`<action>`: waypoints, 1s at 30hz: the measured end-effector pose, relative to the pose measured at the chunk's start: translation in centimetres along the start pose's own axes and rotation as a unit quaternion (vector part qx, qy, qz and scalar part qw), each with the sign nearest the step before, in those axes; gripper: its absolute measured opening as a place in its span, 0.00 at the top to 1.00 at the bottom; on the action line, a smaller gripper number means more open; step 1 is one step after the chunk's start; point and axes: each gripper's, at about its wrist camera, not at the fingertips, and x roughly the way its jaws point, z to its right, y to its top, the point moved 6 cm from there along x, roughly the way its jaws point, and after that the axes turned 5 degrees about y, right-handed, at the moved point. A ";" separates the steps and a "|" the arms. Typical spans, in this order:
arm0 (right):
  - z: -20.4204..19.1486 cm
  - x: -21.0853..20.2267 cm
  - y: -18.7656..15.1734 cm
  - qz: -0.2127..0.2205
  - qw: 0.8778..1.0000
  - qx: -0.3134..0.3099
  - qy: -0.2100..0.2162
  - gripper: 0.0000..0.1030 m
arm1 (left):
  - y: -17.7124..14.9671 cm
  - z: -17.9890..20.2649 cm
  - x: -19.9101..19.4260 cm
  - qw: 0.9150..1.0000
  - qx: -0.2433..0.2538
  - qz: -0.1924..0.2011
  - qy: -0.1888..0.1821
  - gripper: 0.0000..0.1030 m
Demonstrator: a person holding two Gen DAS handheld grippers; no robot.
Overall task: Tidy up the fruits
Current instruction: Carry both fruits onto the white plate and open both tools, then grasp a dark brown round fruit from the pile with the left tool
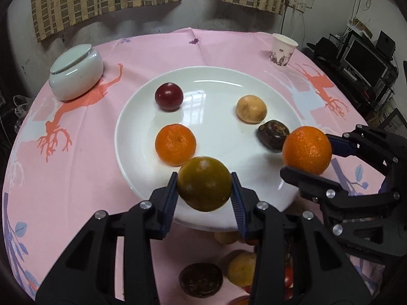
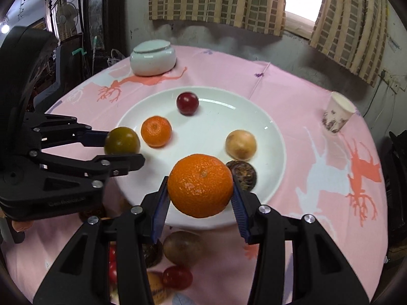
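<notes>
My left gripper [image 1: 204, 186] is shut on a green-brown citrus fruit [image 1: 204, 183] and holds it over the near rim of the white plate [image 1: 218, 76]. My right gripper [image 2: 201, 190] is shut on an orange [image 2: 200, 185] above the plate's near right edge [image 2: 277, 137]. On the plate lie a small orange [image 1: 175, 144], a red plum [image 1: 169, 96], a tan fruit [image 1: 251, 108] and a dark wrinkled fruit [image 1: 272, 135]. Each gripper shows in the other's view: the right [image 1: 307, 152], the left [image 2: 122, 142].
Several loose fruits lie on the pink cloth near me: a dark one [image 1: 201, 280], a tan one [image 1: 240, 269], a red one [image 2: 177, 277]. A lidded white jar [image 1: 76, 72] stands far left, a paper cup [image 1: 282, 50] far right.
</notes>
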 end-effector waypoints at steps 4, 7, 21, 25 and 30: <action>-0.2 2.2 -0.4 -0.016 1.000 0.004 0.006 0.55 | -0.1 -0.5 1.9 1.000 -0.007 -0.012 0.005 0.61; 0.3 3.4 -0.4 -0.020 1.000 0.021 0.006 0.55 | 0.2 -0.8 3.1 1.000 -0.012 -0.017 0.005 0.61; 1.8 0.7 0.3 0.021 0.996 0.076 0.038 0.41 | 1.2 -2.3 1.3 0.998 -0.046 0.036 0.023 0.23; 1.9 -2.4 -0.7 0.039 0.995 0.082 0.044 0.41 | 1.0 -2.6 -1.8 0.997 -0.038 0.061 0.026 0.20; 1.5 -6.2 -2.4 0.060 0.995 0.076 0.036 0.41 | -0.5 -2.5 -5.5 0.995 -0.033 0.092 0.021 0.16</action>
